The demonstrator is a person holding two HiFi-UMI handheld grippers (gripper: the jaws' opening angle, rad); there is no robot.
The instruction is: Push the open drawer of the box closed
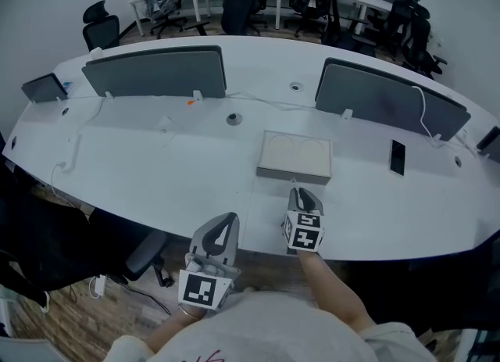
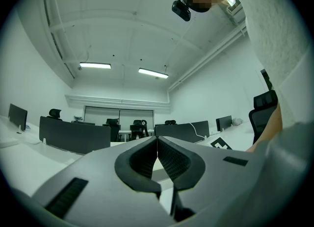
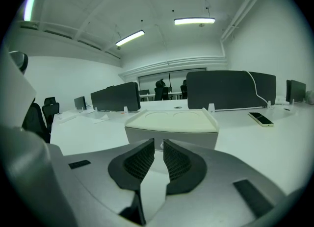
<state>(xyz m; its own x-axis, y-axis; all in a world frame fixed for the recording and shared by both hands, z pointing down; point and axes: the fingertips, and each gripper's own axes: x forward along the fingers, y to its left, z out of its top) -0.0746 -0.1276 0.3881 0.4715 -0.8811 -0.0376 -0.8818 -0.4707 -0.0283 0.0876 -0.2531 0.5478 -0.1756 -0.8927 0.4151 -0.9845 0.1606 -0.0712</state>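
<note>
From here I see the flat grey box with the cream recessed top (image 1: 294, 155) (image 3: 171, 122) near the middle of the long white worktop (image 1: 156, 169), its grey front facing me. My right claw (image 1: 299, 191) (image 3: 158, 143) sits at its 6 o'clock, just short of that front, jaws only a thin slit apart and holding nothing. My left claw (image 1: 230, 220) (image 2: 157, 140) hangs at the right one's 8 o'clock by the worktop's near edge, tips pressed together and empty.

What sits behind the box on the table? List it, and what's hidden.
Behind the box: bare table, then a round cable grommet and a dark divider panel. The panel covers whatever table lies directly beyond it.
</note>
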